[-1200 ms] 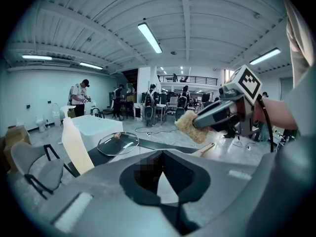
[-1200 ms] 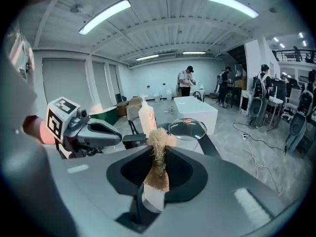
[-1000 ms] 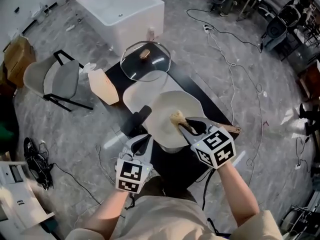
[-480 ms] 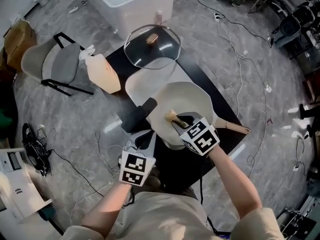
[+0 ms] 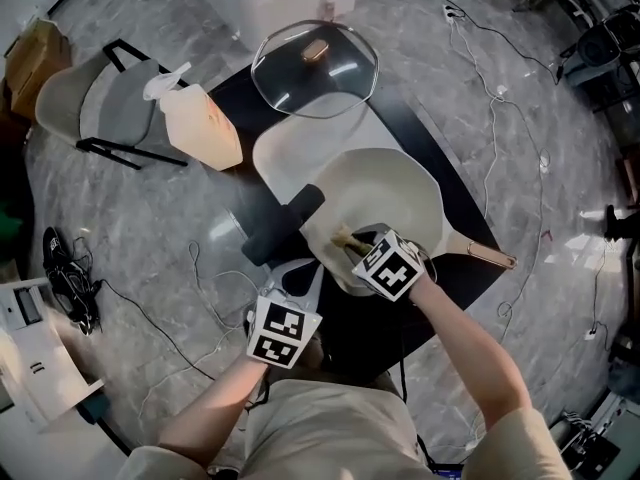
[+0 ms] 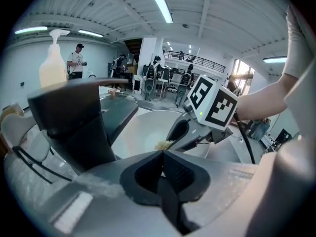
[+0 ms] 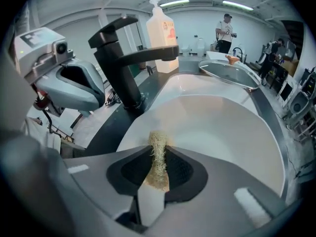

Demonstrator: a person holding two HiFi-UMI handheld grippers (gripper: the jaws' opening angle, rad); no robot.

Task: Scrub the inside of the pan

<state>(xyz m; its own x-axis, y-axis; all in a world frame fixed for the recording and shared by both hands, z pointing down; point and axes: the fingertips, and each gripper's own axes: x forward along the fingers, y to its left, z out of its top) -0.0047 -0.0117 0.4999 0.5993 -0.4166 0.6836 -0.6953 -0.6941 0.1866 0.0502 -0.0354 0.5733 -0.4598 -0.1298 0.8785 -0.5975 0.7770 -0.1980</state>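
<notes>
A cream pan rests over the white sink, its wooden handle pointing right. My right gripper reaches into the pan's near left side, shut on a straw-coloured loofah scrubber whose tip touches the pan's inner wall. My left gripper hovers just off the pan's near rim, beside the black faucet. Its jaws are shut with nothing between them. The left gripper view shows the scrubber under the right gripper.
A glass lid lies beyond the sink on the black counter. A soap dispenser bottle stands at the counter's left corner. The faucet rises close to the pan's left rim. A chair and cables are on the floor.
The right gripper has dragged the scrubber from the middle of the pan toward its near left wall. The left gripper stays near the pan's rim.
</notes>
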